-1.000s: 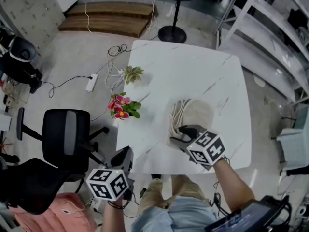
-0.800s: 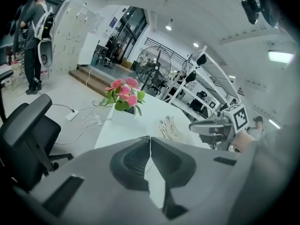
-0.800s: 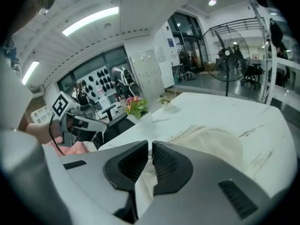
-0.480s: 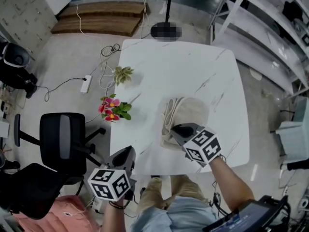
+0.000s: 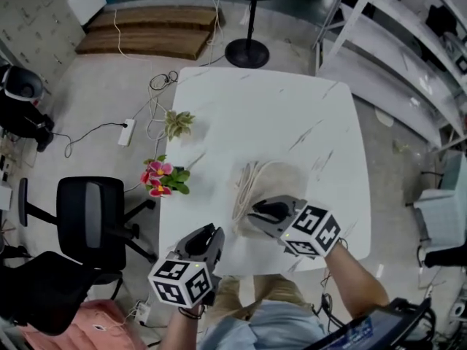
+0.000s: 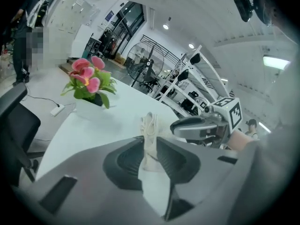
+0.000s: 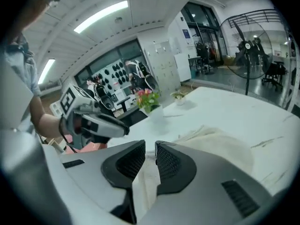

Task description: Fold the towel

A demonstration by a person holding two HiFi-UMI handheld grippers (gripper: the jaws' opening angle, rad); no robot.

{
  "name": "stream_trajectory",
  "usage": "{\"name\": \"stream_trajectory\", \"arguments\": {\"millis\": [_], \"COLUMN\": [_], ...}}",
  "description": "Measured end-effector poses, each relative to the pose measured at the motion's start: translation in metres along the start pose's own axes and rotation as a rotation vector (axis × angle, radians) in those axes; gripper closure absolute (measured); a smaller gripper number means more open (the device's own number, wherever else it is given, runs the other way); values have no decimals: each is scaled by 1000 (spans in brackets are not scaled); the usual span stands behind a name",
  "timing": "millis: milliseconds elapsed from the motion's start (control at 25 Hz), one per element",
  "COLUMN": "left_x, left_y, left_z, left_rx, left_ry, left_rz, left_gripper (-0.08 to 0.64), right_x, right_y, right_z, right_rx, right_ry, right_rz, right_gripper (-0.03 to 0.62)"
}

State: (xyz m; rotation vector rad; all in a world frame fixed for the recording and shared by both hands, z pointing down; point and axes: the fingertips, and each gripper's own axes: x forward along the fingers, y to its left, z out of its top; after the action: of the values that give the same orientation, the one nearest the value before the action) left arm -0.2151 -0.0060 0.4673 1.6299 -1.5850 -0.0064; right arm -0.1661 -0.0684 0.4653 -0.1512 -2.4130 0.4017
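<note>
The left gripper [image 5: 210, 236] hangs over the near edge of the surface [image 5: 270, 108], its fingers just opening to a narrow, empty gap. The towel [image 5: 281, 179] lies bunched mid-surface. The right gripper [image 5: 257, 211] is at its near edge, fingers also just opening, narrow and not pinching. The loose cloth could slump and spoil the fold.

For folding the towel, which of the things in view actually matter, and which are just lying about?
Part of the job:
beige towel
white table it lies on

Just lying about:
pink flowers and small green plant, at the table's left edge
black office chair, power strip, stand base, wooden boards, all on the floor
</note>
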Motion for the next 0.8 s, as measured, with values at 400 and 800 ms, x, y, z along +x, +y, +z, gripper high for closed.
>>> {"name": "stream_trajectory", "arguments": {"millis": [400, 800], "left_x": [68, 77], "left_y": [-20, -2], "left_z": [-18, -31], "left_rx": [-68, -113], "left_ry": [97, 84], "left_rz": [43, 212], "left_gripper": [307, 435], "right_x": [-48, 7], "right_y": [-132, -142], "right_z": [28, 5], "right_rx": [-268, -427], "right_ry": [63, 157], "right_rz": [23, 392], "right_gripper": [400, 494]}}
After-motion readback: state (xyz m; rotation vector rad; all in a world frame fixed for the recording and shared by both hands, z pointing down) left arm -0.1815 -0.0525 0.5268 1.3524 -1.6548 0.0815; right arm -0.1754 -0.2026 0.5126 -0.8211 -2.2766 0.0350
